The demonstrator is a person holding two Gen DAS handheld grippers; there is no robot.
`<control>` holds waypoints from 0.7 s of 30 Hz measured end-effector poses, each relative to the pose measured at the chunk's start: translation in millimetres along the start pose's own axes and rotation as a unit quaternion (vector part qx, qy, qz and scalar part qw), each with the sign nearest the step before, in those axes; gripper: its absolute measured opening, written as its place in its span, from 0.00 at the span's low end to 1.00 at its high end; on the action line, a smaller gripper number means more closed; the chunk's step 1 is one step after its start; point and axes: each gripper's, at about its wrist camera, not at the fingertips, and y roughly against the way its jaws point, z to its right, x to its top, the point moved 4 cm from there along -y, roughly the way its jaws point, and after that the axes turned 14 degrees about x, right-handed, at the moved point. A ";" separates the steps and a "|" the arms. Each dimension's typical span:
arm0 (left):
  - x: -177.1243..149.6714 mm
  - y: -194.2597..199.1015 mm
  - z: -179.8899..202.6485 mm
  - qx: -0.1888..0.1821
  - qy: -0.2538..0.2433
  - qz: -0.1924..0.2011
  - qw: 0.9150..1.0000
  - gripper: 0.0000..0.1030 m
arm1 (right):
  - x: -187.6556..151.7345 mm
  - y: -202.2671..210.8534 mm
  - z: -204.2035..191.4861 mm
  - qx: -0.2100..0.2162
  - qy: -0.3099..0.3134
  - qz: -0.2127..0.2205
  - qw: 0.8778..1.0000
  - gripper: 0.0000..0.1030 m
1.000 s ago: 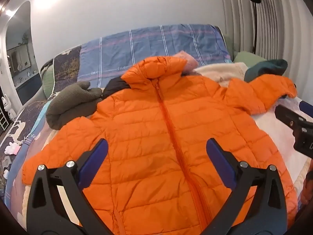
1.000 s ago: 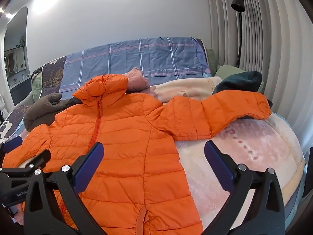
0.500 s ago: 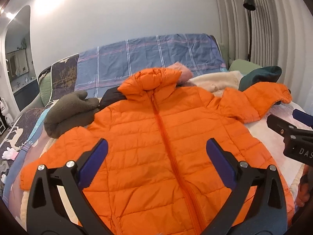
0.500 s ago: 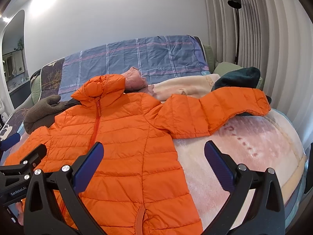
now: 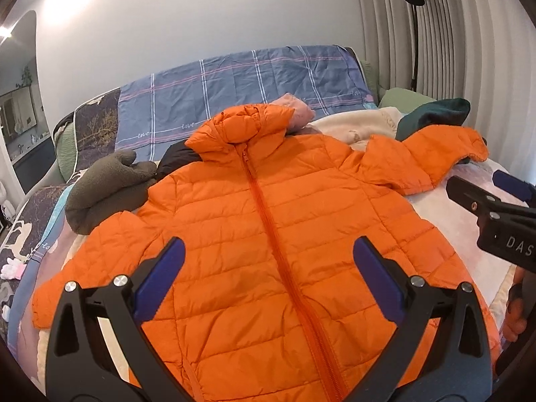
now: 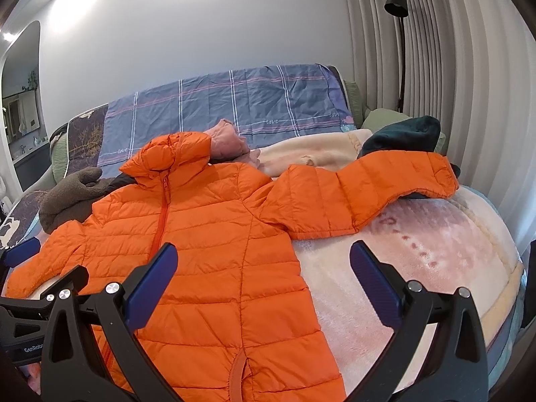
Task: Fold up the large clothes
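Note:
An orange puffer jacket [image 5: 268,234] lies front up and zipped on the bed, hood toward the headboard, both sleeves spread out. It also shows in the right wrist view [image 6: 207,234], with its right sleeve [image 6: 368,187] stretched toward the curtain. My left gripper [image 5: 268,278] is open and empty, held above the jacket's lower front. My right gripper [image 6: 263,278] is open and empty, above the jacket's right hem and the blanket. The right gripper shows at the right edge of the left wrist view [image 5: 495,214].
A pale pink blanket [image 6: 418,251] covers the bed. An olive fleece garment [image 5: 100,191], a pink garment [image 5: 298,114], a dark green garment [image 6: 402,134] and a plaid blue pillow cover [image 5: 234,90] lie by the headboard. Curtain and floor lamp [image 6: 397,3] stand on the right.
Both grippers have tilted up and drawn back slightly, so the jacket sits lower in view. The jacket has not moved. Both stay open.

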 end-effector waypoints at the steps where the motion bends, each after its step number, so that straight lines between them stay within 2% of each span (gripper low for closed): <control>1: 0.3 0.0 -0.1 0.001 0.000 0.000 1.000 0.98 | 0.1 0.1 0.1 0.001 0.000 -0.001 1.000 0.99; 21: -1.2 -1.3 2.6 -0.010 -0.003 -0.008 1.000 0.98 | 1.6 -0.8 -2.1 0.011 0.005 -0.006 1.000 0.99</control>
